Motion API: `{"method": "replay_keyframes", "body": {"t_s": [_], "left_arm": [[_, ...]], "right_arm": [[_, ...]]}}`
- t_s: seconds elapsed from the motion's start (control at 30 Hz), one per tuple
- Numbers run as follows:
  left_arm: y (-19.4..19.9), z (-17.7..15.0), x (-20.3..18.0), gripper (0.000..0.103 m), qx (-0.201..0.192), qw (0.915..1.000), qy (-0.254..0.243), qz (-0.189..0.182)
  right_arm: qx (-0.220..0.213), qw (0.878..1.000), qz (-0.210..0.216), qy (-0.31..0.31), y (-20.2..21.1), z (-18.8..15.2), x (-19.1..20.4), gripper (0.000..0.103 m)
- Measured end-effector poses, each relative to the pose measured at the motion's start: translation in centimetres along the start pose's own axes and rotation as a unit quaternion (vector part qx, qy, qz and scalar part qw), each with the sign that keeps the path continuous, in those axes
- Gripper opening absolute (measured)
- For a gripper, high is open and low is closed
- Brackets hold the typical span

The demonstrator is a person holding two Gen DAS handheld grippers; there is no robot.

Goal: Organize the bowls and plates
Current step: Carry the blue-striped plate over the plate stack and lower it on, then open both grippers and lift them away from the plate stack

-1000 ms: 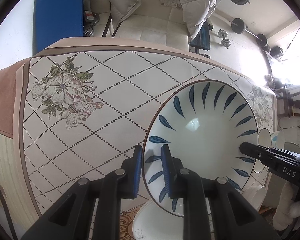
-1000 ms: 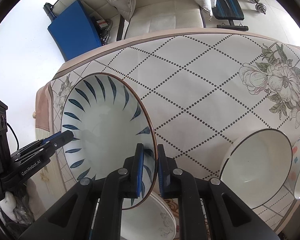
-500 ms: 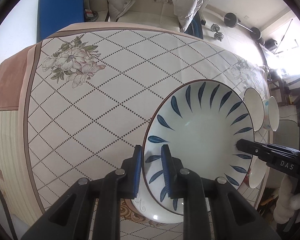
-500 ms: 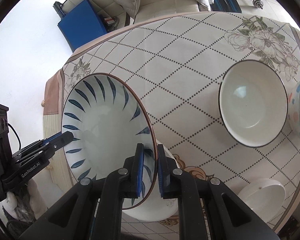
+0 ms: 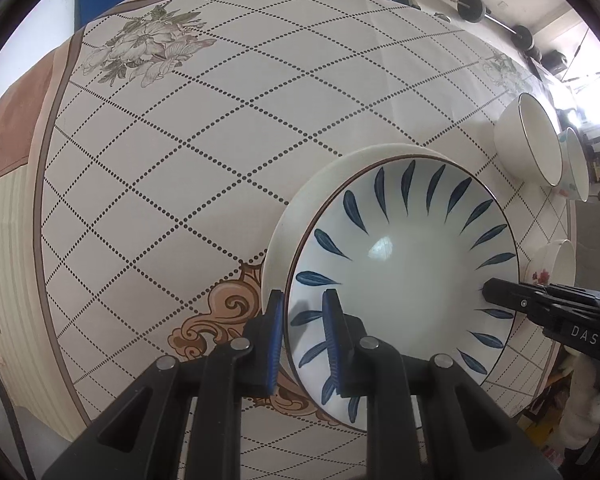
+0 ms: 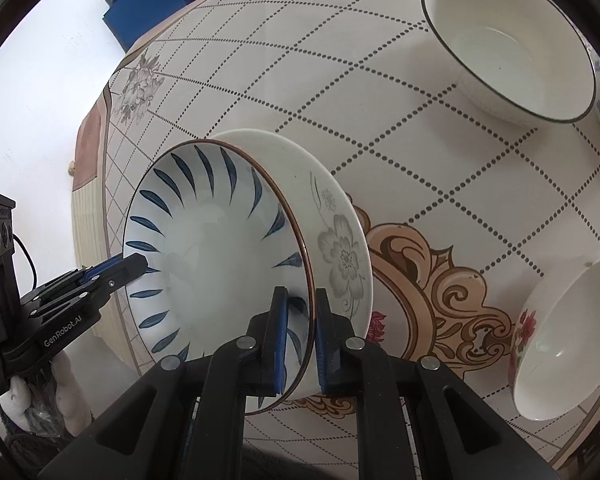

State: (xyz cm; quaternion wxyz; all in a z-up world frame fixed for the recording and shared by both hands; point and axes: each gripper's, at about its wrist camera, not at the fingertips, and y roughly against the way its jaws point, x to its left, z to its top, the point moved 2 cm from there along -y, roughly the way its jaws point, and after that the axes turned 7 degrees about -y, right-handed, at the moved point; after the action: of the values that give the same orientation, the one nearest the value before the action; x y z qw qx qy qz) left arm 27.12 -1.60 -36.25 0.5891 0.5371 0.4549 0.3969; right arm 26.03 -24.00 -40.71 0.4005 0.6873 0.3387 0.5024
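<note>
A round surface (image 5: 188,168) fills most of both views, covered with a cream cloth printed in a lattice of dotted brown diamonds. Grey-green flower sprays sit near its edge, at the upper left of the left wrist view, and a tan scrollwork medallion (image 6: 440,280) marks its middle. Outside the lattice runs a dark line, then a plain brown band that drapes over the edge.

The wide white plate with blue leaf strokes and a thin brown rim (image 5: 404,276) is held at two opposite edges. The left gripper (image 5: 300,340) has its blue-padded jaws clenched on the plate's rim at the lower centre of its view, and the right gripper (image 6: 300,340) grips the opposite rim the same way. The plate hangs directly above a larger white plate with a grey flower print (image 6: 336,240), which lies on the medallion; whether the two touch cannot be told.

At the upper right of the right wrist view stands a white bowl with a thin dark rim (image 6: 508,48), and a white bowl with red flowers (image 6: 556,340) sits at the lower right. A third bowl with coloured spots (image 5: 576,168) stands just beside the dark-rimmed one.

Beyond the surface lie a pale floor, a blue rectangular mat (image 6: 148,4) at the upper left, and barbell weights (image 5: 496,16) at the upper right of the left wrist view.
</note>
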Motion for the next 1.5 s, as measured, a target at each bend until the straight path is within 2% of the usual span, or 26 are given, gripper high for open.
{"method": "replay_keyframes", "body": {"t_s": [0.13,0.5,0.97,1.13,1.3,1.37,1.4,1.47,1.5], "left_arm": [[-0.6,-0.4,-0.7,0.017,0.003,0.9997,-0.015,0.017],[-2.4,-1.0,-1.4,0.017,0.022,0.9994,-0.014,0.025],[-3.9,0.3,-2.1,0.017,0.036,0.9986,-0.005,0.038],[-4.0,0.9,-1.4,0.018,0.047,0.9984,0.010,0.031],[-3.5,1.0,-0.8,0.019,0.047,0.9983,0.018,0.027],[-3.1,1.0,-0.6,0.021,0.044,0.9984,0.019,0.030],[-2.9,1.0,-0.6,0.023,0.041,0.9985,0.021,0.030],[-2.4,1.0,-0.4,0.024,0.035,0.9986,0.026,0.030],[-2.1,1.0,-0.4,0.029,0.030,0.9987,0.027,0.033]], "right_arm": [[0.002,1.000,-0.005,-0.001,-0.6,0.1,-0.1,0.014],[0.003,1.000,-0.022,-0.001,-1.8,0.6,0.3,0.013],[0.000,0.999,-0.045,0.016,-2.0,1.2,1.2,0.014],[0.015,0.999,-0.044,-0.012,-2.1,1.8,0.8,0.015],[0.028,0.999,-0.031,-0.027,-2.0,2.2,0.8,0.027],[0.025,0.999,-0.024,-0.026,-1.6,2.2,1.1,0.040],[0.022,0.999,-0.021,-0.026,-1.3,2.3,1.2,0.043],[0.021,0.999,-0.016,-0.024,-0.8,2.3,1.6,0.058],[0.017,0.999,-0.019,-0.021,-0.4,2.2,1.9,0.061]]}}
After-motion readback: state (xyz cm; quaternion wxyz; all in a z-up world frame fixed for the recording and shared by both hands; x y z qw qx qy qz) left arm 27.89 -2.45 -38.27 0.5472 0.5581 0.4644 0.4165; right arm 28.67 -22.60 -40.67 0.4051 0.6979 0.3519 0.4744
